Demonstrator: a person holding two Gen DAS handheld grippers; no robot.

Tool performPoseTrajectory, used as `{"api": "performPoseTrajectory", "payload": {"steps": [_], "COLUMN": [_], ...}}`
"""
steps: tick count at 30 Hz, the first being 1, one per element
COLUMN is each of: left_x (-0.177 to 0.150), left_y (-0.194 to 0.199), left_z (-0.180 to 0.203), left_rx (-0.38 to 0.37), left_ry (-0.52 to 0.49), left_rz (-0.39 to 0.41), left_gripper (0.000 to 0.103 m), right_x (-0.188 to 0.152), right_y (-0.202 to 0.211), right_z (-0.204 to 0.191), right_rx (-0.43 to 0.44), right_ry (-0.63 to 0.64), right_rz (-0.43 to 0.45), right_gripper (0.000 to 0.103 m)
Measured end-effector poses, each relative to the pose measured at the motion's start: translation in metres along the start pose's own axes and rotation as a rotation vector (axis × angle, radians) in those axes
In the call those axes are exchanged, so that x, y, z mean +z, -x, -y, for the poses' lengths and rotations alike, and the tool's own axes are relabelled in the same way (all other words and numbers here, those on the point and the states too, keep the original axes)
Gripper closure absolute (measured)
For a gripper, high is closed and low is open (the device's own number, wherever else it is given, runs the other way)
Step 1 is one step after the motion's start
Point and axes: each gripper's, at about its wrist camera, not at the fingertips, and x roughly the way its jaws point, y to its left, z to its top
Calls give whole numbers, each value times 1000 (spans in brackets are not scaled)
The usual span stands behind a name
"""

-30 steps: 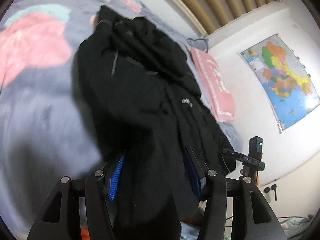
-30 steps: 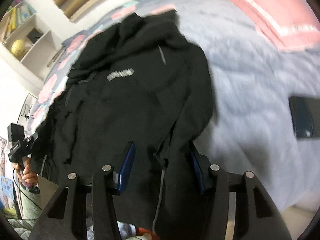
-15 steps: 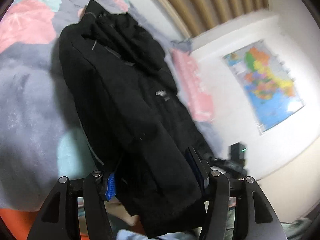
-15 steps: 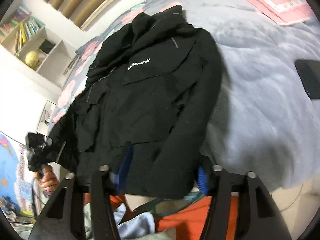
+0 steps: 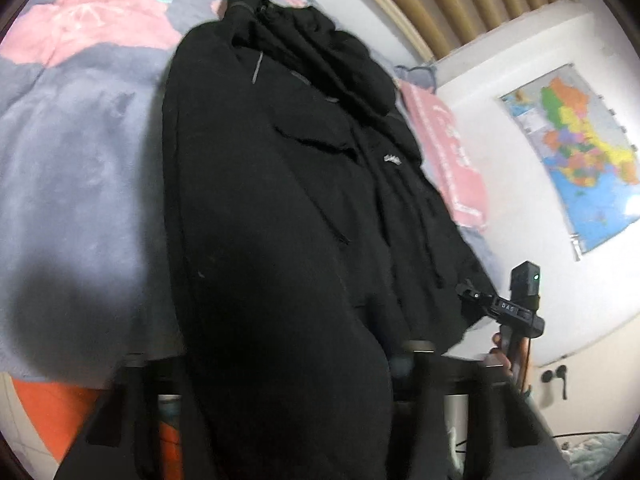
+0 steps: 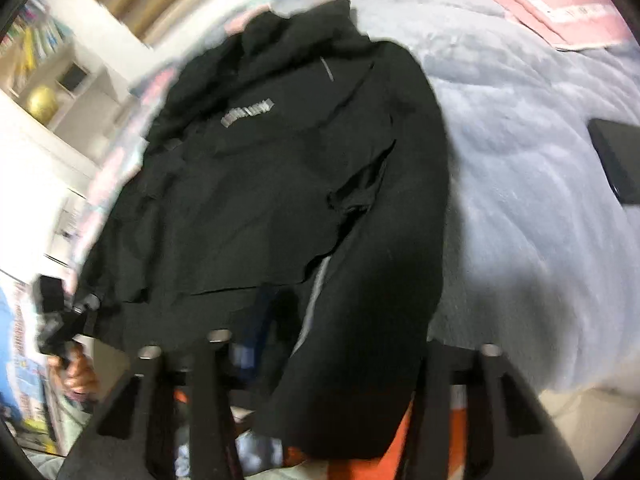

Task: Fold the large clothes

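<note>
matt black cloth jacket (image 5: 280,208) lies on a soft, fuzzy grey blanket (image 5: 80,168).

A grey bedspread (image 5: 80,168) with pink and teal patches covers the bed. A pink pillow (image 5: 452,160) lies near the wall, where a colourful map (image 5: 580,152) hangs. A dark flat device (image 6: 618,160) rests on the bedspread. White shelves (image 6: 44,76) hold books and a golden ball (image 6: 42,100).

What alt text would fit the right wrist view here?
A black jacket with a grey chest logo lies spread on a grey-blue blanket, its hem draped over the right gripper. A dark phone lies on the blanket at right; the image is motion-blurred.
</note>
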Motion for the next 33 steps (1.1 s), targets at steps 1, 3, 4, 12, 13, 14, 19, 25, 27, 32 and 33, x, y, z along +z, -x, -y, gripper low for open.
{"api": "performPoseTrajectory", "payload": {"steps": [1,3,4,12,13,14,19,25,27,32,33], "left_x": [1,6,11,92,102,116,191,278,301,341,345], "left_y": [-2,9,16,74,72,72,72,28,2,-66,-79], "left_z": [3,10,14,54,60,65,69,77,70,27,16], "left_rx": [32,19,-5,-158,-154,-146,-135,1,47,158,169], "left_ry": [-15,-44,-52,-129,-134,-139,-120,-119,-109,-42,-19], "left_rz": [-4,21,37,239,252,271,347,399,406,332,306], "left_gripper": [89,92,93,93,92,92,91,87,87,84,84], "right_x": [0,2,7,84,103,113,198,295,319,357,362], "right_y": [2,18,29,87,92,94,101,55,28,-62,-87], "right_z": [-1,-5,-8,-36,-40,-43,-51,-56,-54,-43,-39], "right_rx": [3,7,17,123,124,121,139,106,87,-8,-31], "right_ry": [5,27,38,103,112,115,88,10,-22,-78,-86], "right_rz": [12,44,67,215,238,250,328,332,315,199,156], "right_gripper": [67,76,76,76,76,76,76,76,76,73,73]}}
